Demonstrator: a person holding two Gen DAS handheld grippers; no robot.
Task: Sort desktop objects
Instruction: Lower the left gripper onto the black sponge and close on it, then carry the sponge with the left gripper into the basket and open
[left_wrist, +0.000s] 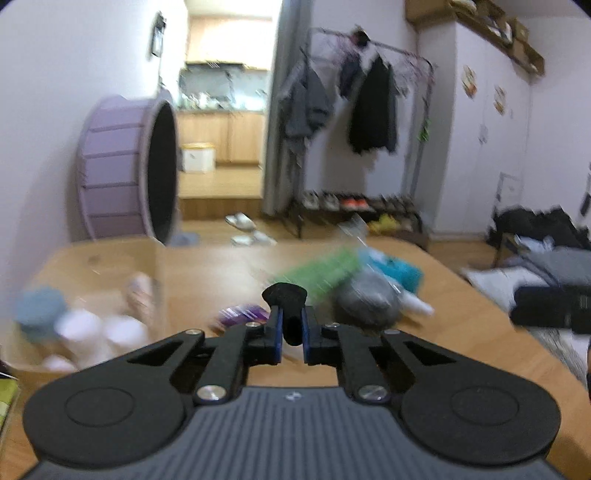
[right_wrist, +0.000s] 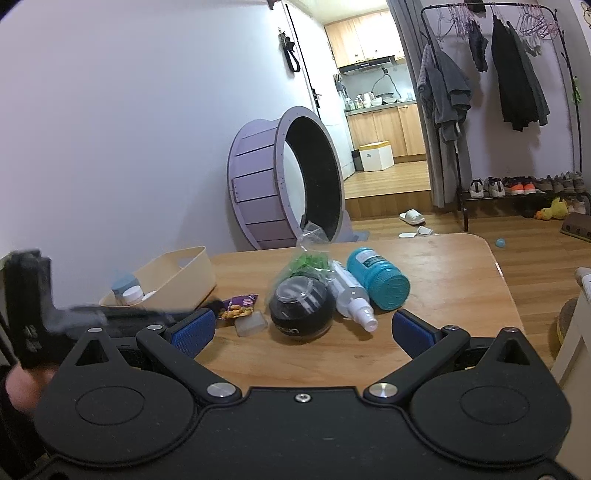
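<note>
My left gripper (left_wrist: 291, 314) is shut on a small black object with a flared top (left_wrist: 284, 293), held above the wooden table (left_wrist: 229, 266); this view is blurred. Beyond it lie a purple snack packet (left_wrist: 242, 314), a black round jar (left_wrist: 367, 301), a green bag (left_wrist: 321, 271) and a teal bottle (left_wrist: 397, 269). My right gripper (right_wrist: 303, 332) is open, low over the table, with the black round jar (right_wrist: 301, 308) just ahead between its blue pads (right_wrist: 194, 330). Around the jar lie a white spray bottle (right_wrist: 352, 299), the teal bottle (right_wrist: 380, 277), the green bag (right_wrist: 310, 258), the snack packet (right_wrist: 238, 306) and a small translucent block (right_wrist: 251, 323).
A beige basket (right_wrist: 173, 273) holding several small bottles stands at the table's left. The left gripper's body (right_wrist: 29, 302) shows blurred at the left of the right wrist view. A purple wheel (right_wrist: 284, 177), a clothes rack (right_wrist: 498, 74) and shoes stand beyond the table.
</note>
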